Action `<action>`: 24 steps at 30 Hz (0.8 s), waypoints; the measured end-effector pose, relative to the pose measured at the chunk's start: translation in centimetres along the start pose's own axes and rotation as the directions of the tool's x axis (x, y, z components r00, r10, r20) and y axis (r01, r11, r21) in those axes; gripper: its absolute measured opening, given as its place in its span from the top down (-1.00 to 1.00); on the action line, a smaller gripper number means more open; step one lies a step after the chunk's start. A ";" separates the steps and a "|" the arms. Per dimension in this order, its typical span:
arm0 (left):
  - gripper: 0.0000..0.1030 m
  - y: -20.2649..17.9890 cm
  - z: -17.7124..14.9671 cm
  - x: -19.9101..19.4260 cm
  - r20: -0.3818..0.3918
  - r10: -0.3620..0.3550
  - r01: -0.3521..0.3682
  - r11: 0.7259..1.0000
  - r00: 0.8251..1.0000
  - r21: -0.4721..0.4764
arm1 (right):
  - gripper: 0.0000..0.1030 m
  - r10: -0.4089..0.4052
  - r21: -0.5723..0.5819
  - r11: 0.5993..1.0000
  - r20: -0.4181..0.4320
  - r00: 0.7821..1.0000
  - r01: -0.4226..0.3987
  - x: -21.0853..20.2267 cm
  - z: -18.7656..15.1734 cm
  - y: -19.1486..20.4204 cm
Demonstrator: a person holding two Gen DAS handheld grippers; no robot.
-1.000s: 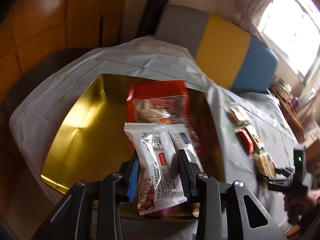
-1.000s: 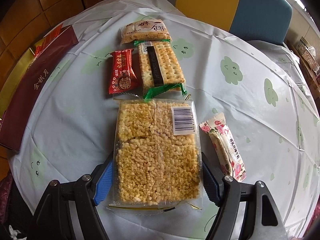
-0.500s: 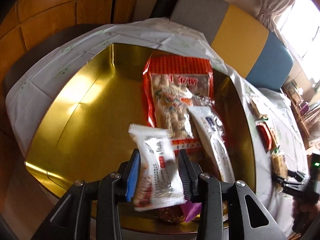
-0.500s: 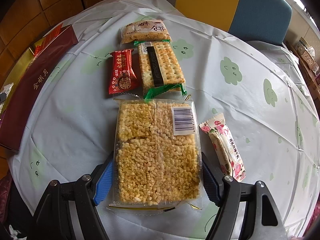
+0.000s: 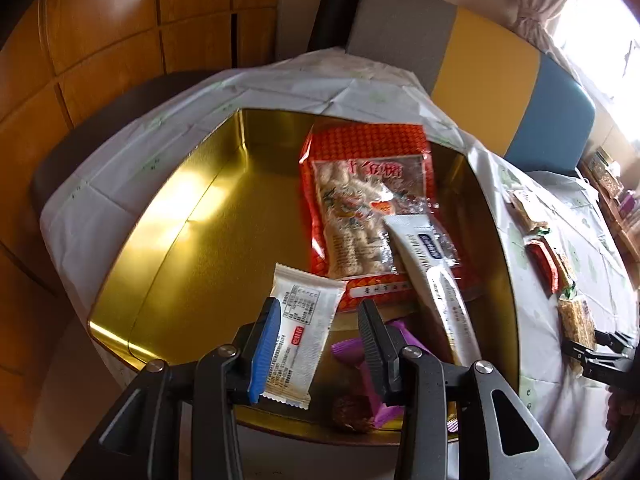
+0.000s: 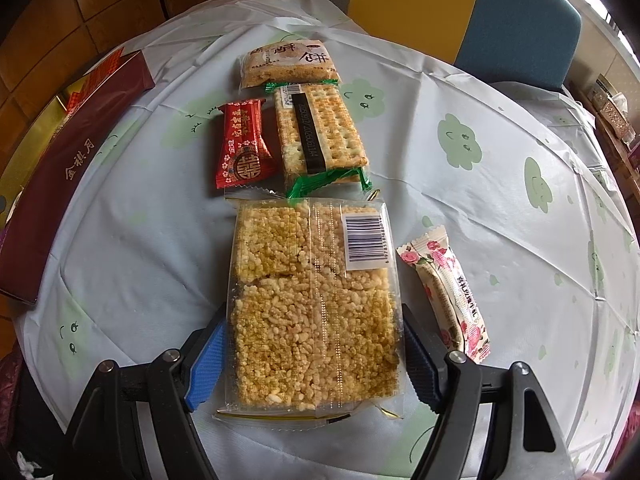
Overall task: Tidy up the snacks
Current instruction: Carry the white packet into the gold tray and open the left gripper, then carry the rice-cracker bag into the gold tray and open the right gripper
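In the left wrist view my left gripper (image 5: 316, 344) stands open over the near end of a gold tin box (image 5: 192, 248). A white snack bar (image 5: 300, 332) leans against the blue left pad; the right finger is clear of it. The box holds a red peanut bag (image 5: 364, 204), two white bars (image 5: 436, 272) and a purple-wrapped sweet (image 5: 372, 364). In the right wrist view my right gripper (image 6: 312, 356) has its pads at both sides of a clear pack of rice crackers (image 6: 312, 304) lying on the tablecloth.
On the table beyond the rice crackers lie a red candy (image 6: 244, 148), a green-wrapped cracker pack (image 6: 320, 132), a biscuit pack (image 6: 288, 64) and a rose-print bar (image 6: 448, 292). The dark red box lid (image 6: 68, 176) lies at the left. A chair (image 6: 516, 20) stands behind.
My left gripper moved forward over the gold box and its jaws opened wider, freeing the white bar on the right side. The right gripper and the rice crackers have not moved.
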State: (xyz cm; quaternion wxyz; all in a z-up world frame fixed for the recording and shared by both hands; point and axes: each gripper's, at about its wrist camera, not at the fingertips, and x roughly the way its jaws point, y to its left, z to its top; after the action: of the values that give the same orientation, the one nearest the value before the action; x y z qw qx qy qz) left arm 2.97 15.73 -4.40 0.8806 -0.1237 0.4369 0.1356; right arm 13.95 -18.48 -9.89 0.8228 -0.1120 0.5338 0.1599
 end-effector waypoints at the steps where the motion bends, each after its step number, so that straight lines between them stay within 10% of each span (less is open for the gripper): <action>1: 0.20 -0.1 0.0 -0.2 0.004 -0.002 0.002 1.000 1.000 0.007 | -0.51 -0.002 0.000 1.000 0.001 1.000 0.002 0.0 0.0 0.0; 24: 0.20 0.4 -0.4 -2.0 0.048 0.004 -0.006 1.000 0.999 0.023 | -0.45 -0.032 0.086 0.996 -0.029 0.999 0.035 -0.4 0.2 0.4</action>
State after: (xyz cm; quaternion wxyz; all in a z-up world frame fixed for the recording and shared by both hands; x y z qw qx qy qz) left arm 1.35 15.73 -3.08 0.8919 -0.1092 0.4174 0.1357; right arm 13.75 -18.07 -9.45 0.8219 -0.0876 0.5497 0.1213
